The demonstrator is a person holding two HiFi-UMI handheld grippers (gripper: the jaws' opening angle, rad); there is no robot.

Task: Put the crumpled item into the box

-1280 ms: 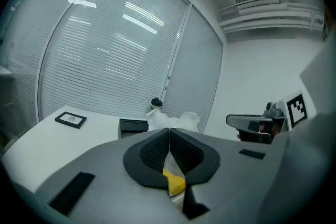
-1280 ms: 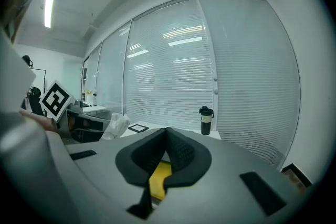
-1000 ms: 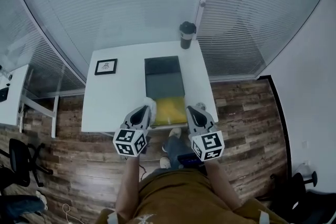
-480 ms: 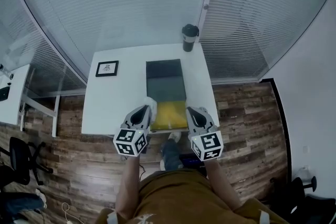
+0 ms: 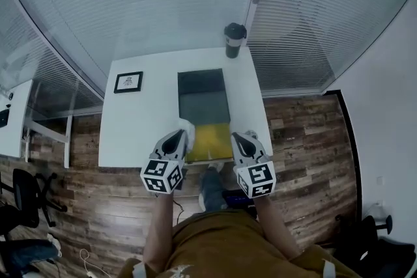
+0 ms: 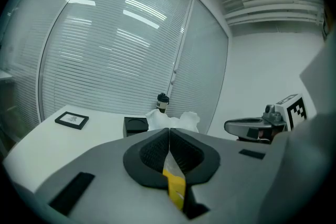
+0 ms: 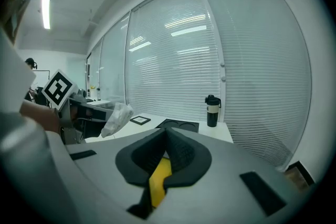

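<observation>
Crumpled white bag (image 5: 187, 127) pinched in left gripper (image 5: 180, 139), right gripper (image 5: 236, 138) closed empty, box (image 5: 203, 101) ahead, tumbler (image 5: 234, 40) beyond.

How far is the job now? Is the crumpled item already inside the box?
Done: the left gripper is shut on the white crumpled item, held above the white table. In hand: it hangs near the yellow panel, short of the open black box. Left: carry it over the box and release. The right gripper is shut, empty.

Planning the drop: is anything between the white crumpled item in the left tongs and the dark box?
Nothing visible. The white crumpled item, in the left tongs, hangs right beside the dark rectangular box.
</observation>
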